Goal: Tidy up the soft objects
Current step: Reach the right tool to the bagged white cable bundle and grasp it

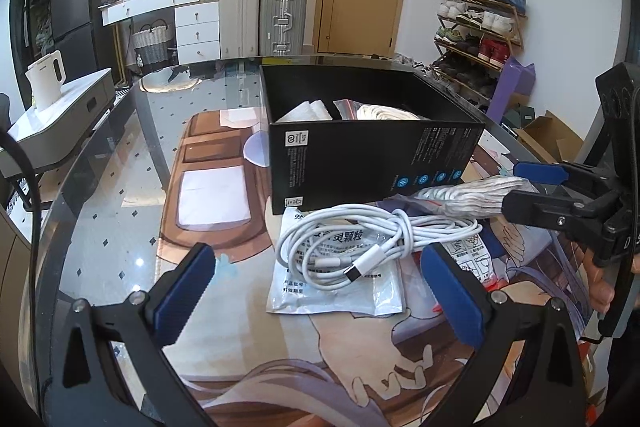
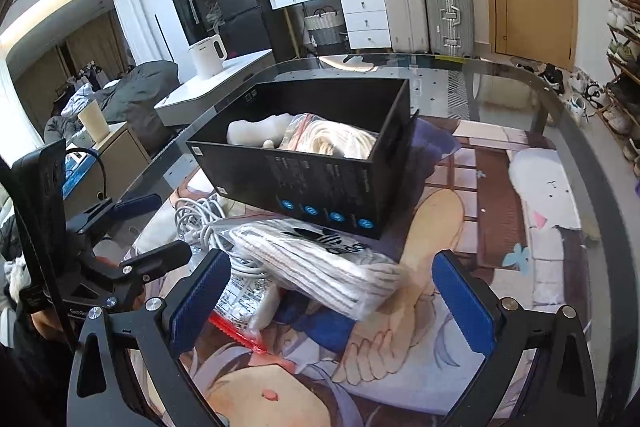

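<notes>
A black open box (image 1: 372,163) (image 2: 320,179) stands on the table and holds a white cloth (image 1: 308,111) (image 2: 256,131) and a bagged cream item (image 2: 332,139). In front of it lie a coiled white cable (image 1: 360,247) (image 2: 200,215) on a white printed packet (image 1: 332,291), and a striped white item in a clear Adidas bag (image 2: 320,263) (image 1: 472,195). My left gripper (image 1: 320,291) is open just before the cable. My right gripper (image 2: 332,303) is open around the Adidas bag; it also shows in the left wrist view (image 1: 520,187).
The glass table (image 1: 120,227) has an anime-print mat (image 2: 480,227) on it. A red-edged packet (image 2: 240,323) lies under the Adidas bag. Suitcases (image 1: 264,15), a dresser, a door and a shoe rack (image 1: 476,31) stand behind. A white kettle (image 2: 208,55) sits on a side unit.
</notes>
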Demonstrator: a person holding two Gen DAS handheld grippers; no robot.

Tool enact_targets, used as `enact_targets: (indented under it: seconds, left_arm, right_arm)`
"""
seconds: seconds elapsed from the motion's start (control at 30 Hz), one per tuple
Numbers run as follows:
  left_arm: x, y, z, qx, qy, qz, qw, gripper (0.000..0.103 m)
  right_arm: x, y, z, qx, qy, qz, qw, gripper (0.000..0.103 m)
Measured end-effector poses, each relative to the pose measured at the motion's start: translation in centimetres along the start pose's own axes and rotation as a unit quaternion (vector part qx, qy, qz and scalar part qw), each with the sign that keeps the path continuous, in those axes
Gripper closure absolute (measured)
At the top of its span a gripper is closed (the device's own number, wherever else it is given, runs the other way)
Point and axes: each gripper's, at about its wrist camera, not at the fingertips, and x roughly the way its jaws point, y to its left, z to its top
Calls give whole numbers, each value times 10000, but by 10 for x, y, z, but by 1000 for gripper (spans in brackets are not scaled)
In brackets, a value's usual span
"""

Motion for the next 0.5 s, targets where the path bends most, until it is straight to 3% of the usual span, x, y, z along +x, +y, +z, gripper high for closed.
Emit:
enact_targets:
  seconds: [0.5]
  left_arm:
    - [1, 3, 0, -54, -3, -53, 10000, 0]
  right_arm:
    - [30, 16, 2, 93, 171, -269, 9994, 1]
